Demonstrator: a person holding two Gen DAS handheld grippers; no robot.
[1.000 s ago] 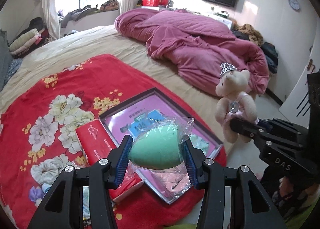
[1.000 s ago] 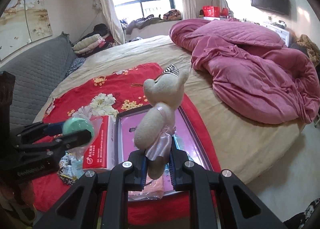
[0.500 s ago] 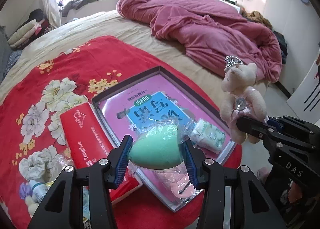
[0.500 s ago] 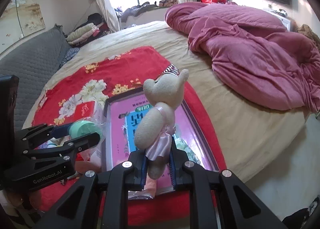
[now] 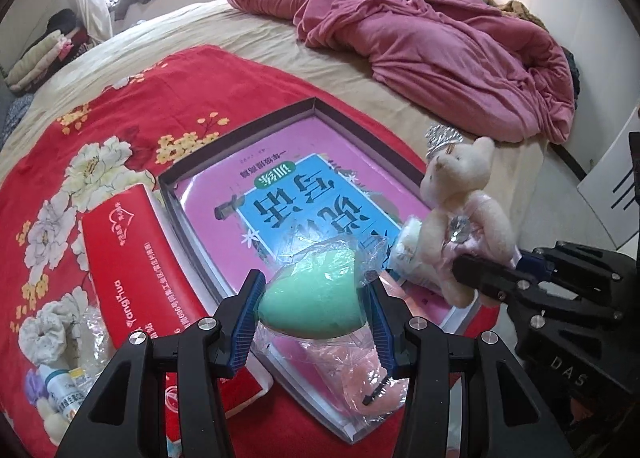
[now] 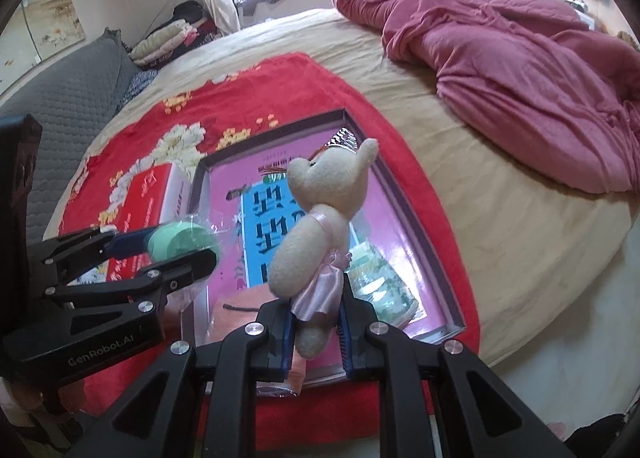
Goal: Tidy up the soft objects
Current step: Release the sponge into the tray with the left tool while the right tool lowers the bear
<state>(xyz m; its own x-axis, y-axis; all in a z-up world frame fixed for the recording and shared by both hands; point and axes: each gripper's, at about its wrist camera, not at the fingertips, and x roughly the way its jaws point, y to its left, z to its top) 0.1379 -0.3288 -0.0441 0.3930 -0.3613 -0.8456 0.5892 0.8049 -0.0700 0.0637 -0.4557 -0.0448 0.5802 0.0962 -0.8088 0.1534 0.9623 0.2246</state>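
My left gripper (image 5: 314, 300) is shut on a green egg-shaped sponge (image 5: 310, 298) in a clear wrapper, held just above the near end of a shallow grey box (image 5: 248, 130) with a pink and blue book inside. My right gripper (image 6: 316, 310) is shut on a cream teddy bear (image 6: 320, 218) in a pink dress, above the same box (image 6: 408, 210). The bear (image 5: 460, 214) also shows at the right of the left wrist view, and the sponge (image 6: 180, 244) at the left of the right wrist view. A wrapped pink sponge (image 5: 360, 378) and a white-green packet (image 6: 380, 286) lie in the box.
A red tissue pack (image 5: 132, 258) lies left of the box on the red flowered blanket (image 5: 120, 106). A white scrunchie (image 5: 40, 334) and a small bottle (image 5: 60, 390) lie at the near left. A crumpled pink duvet (image 5: 420, 30) covers the far right of the bed.
Both grippers have moved forward and down towards the box, each still holding its object. The box and book now look larger and closer in both views.
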